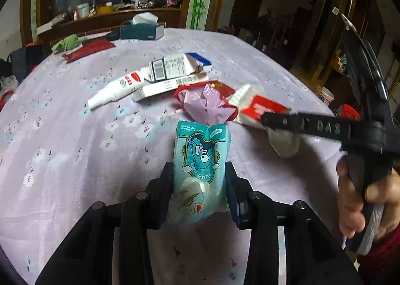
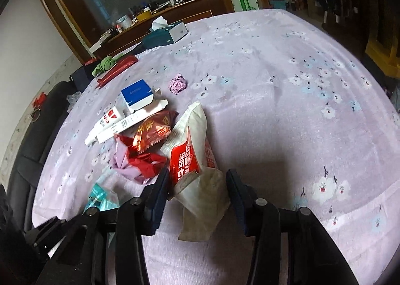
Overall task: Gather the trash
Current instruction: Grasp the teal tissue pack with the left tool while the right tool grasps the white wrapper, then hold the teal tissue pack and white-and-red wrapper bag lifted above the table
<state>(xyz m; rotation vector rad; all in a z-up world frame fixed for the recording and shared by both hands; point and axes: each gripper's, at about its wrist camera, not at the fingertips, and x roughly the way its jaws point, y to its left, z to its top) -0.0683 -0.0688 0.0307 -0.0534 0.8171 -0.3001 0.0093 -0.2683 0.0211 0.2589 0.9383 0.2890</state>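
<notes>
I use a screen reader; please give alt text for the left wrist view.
The left gripper holds a teal cartoon snack pouch above a lilac floral tablecloth. Beyond lie wrappers, a white tube and cartons.

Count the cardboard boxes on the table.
3. A blue-and-white box sits in the trash pile, a long white box lies flat just below it, and a tissue box stands at the table's far edge. Others may be hidden.

Both wrist views look forward along their own fingers, low and close over a lilac floral tablecloth (image 2: 275, 114). Each faces the far tissue box (image 1: 142, 31). Both share the trash pile (image 2: 147, 134) beyond the fingertips.
</notes>
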